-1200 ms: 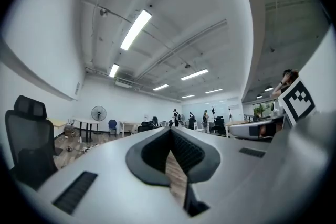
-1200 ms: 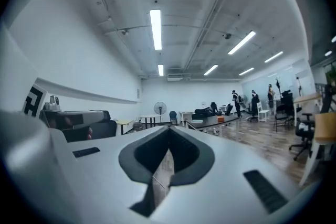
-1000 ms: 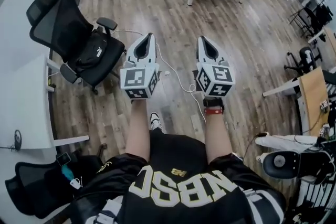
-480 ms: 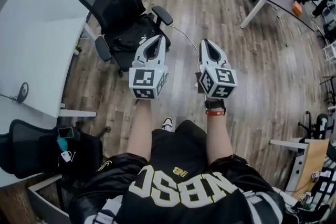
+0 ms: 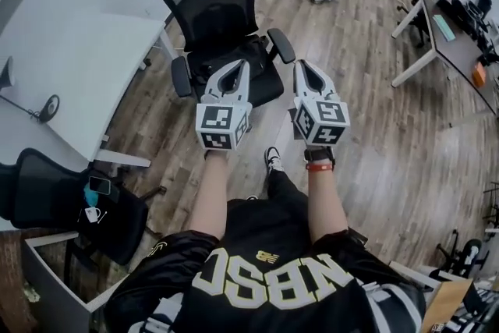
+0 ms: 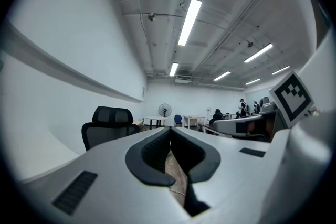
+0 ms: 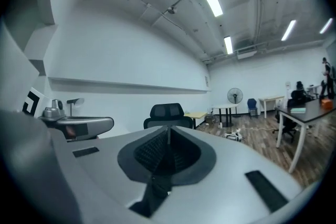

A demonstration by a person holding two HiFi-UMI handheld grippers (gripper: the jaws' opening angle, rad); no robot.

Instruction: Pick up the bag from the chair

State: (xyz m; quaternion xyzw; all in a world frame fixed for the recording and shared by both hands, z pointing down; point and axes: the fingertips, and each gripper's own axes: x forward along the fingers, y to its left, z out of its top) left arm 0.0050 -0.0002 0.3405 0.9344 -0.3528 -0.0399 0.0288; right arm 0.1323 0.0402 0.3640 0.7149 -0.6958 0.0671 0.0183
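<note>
I hold both tools out ahead of me, above the wooden floor (image 5: 374,136). My left hand-held gripper (image 5: 243,64) has its jaws pressed together with nothing between them, and my right hand-held gripper (image 5: 299,65) is the same (its own view shows the ribbed pads meeting at the tip). The bag (image 5: 204,68) lies on the seat of the black chair (image 5: 214,8), a dark shape hard to tell from the dark seat. In the head view my left tip overlaps the seat beside it. The chair stands just beside the far corner of the white counter (image 5: 86,66).
</note>
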